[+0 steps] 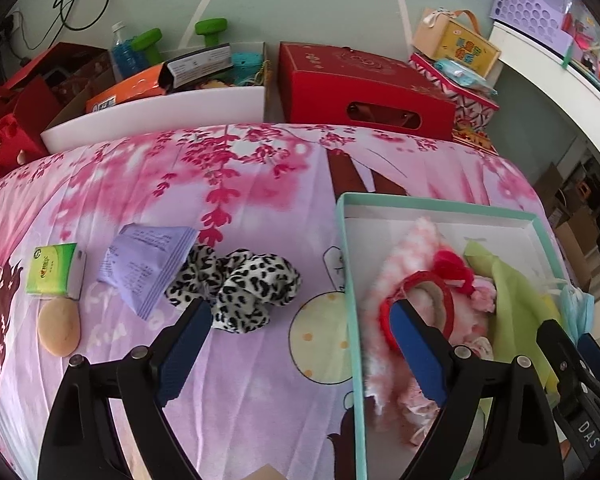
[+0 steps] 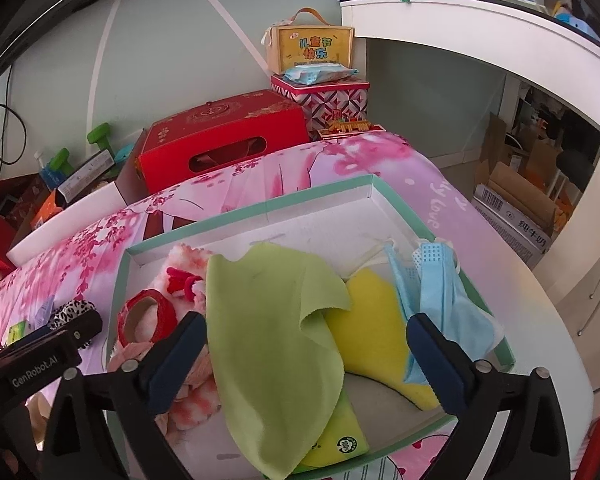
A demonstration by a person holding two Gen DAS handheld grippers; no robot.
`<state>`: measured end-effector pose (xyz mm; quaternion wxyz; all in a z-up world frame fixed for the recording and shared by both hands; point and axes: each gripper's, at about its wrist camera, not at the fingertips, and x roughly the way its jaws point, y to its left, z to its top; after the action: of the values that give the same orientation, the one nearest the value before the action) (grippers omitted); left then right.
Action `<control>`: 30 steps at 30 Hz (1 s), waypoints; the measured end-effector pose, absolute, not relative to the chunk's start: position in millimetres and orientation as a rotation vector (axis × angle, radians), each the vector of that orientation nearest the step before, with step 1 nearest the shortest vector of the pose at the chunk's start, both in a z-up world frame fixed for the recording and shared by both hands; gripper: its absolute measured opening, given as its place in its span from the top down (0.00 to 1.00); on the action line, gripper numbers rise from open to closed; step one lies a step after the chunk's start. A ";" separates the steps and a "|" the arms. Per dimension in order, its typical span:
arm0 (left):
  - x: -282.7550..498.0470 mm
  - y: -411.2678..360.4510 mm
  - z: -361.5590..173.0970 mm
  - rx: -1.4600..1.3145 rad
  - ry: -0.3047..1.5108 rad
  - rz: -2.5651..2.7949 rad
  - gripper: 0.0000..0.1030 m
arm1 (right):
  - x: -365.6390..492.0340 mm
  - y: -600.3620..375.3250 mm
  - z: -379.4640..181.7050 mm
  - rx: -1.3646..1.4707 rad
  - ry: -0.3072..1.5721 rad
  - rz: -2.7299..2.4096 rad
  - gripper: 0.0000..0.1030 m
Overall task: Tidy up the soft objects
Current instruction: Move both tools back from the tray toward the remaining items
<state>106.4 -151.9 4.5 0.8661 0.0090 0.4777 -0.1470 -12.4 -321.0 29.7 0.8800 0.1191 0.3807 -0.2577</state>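
Observation:
A teal-rimmed white box point(image 2: 323, 192) on the pink bedsheet holds a lime cloth point(image 2: 268, 340), a yellow sponge point(image 2: 371, 332), blue face masks point(image 2: 439, 292), a red tape roll point(image 2: 146, 316) and a pink fluffy piece point(image 2: 184, 260). My right gripper point(image 2: 305, 320) is open above the box, with the lime cloth lying loose between its fingers. My left gripper point(image 1: 300, 310) is open and straddles the box's left wall. One of its fingers is by a leopard-print scrunchie point(image 1: 240, 284), the other over the red tape roll point(image 1: 419, 304).
Left of the scrunchie lie a purple packet point(image 1: 148, 264), a green tissue pack point(image 1: 52, 268) and a beige oval pad point(image 1: 58, 326). Behind the bed stand a red gift box point(image 1: 359, 84), a white bin point(image 1: 160, 112) and stacked boxes. A white shelf point(image 2: 479, 20) rises at the right.

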 end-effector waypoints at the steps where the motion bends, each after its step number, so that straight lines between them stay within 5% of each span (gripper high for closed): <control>1: 106.9 -150.2 4.3 0.014 1.003 -0.304 0.12 | -12.5 -320.3 30.5 0.246 0.791 -0.534 0.01; 30: 104.0 -102.8 16.1 -0.004 0.995 -0.214 0.11 | -2.4 -283.5 49.4 0.231 0.734 -0.403 0.00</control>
<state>104.0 -102.8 16.1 0.8734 -0.0020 0.4762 -0.1024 -2.4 -283.5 49.4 0.9071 0.1119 0.3557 -0.1953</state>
